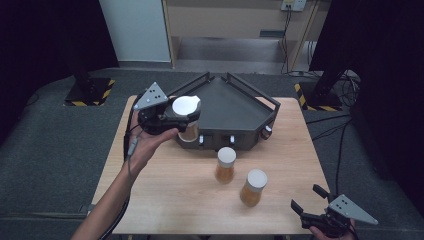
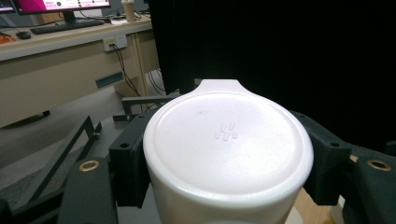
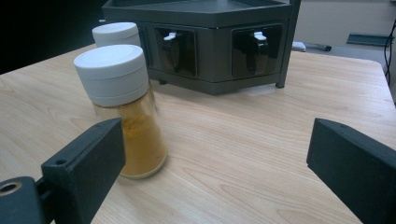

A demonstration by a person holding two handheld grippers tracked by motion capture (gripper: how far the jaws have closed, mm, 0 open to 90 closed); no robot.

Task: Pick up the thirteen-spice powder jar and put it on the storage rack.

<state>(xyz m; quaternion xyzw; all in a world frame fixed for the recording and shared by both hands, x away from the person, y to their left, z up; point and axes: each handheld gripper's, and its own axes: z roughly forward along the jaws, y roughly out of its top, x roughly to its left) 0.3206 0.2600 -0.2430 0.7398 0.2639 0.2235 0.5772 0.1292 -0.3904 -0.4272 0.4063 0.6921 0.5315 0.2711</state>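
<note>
My left gripper [image 1: 182, 117] is shut on a spice jar [image 1: 187, 118] with a white cap [image 2: 228, 140] and holds it in the air over the front left corner of the dark corner rack [image 1: 235, 107]. Its two black jaws press the jar's sides just under the cap. Two more jars of orange powder with white caps stand on the wooden table [image 1: 165, 195]: one [image 1: 225, 165] just before the rack, one [image 1: 253, 187] nearer to me. My right gripper [image 1: 311, 199] stands open low at the table's front right corner, nothing between its jaws, with the nearer jar [image 3: 122, 107] ahead to its left.
The rack [image 3: 219, 42] has two small white-handled taps on its front face. Dark floor surrounds the table, with stands marked by yellow-black tape [image 1: 90, 92] at the back left and right. A pale wall cabinet [image 1: 230, 20] stands far behind.
</note>
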